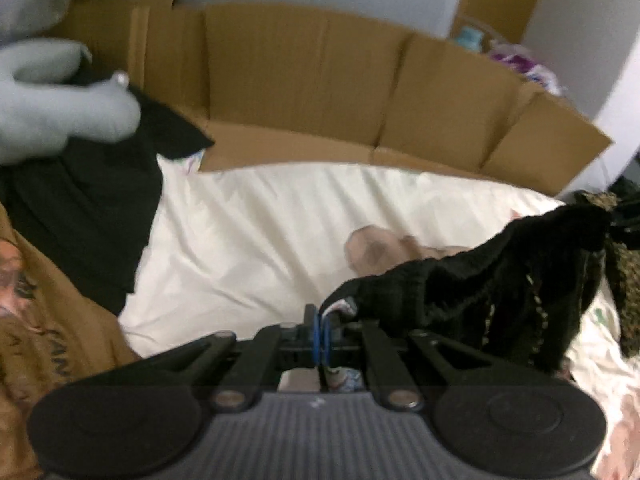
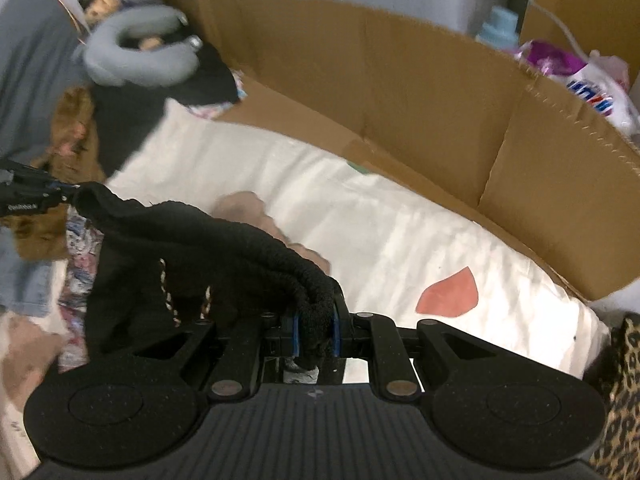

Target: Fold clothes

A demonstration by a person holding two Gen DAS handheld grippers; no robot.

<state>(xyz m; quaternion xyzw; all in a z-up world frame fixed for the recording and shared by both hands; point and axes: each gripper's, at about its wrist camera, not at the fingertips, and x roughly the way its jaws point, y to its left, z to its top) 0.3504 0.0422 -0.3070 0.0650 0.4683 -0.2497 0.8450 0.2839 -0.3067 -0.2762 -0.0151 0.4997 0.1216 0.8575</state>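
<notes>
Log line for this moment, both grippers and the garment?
left hand-held gripper: shut on black knit garment | right hand-held gripper: shut on same garment | garment: hanging between them above white bedding

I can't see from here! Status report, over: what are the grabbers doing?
Left gripper shut on black knit garment. Right gripper shut on its other end. Garment hangs between them over white sheet. Pinkish cloth lies below.
</notes>
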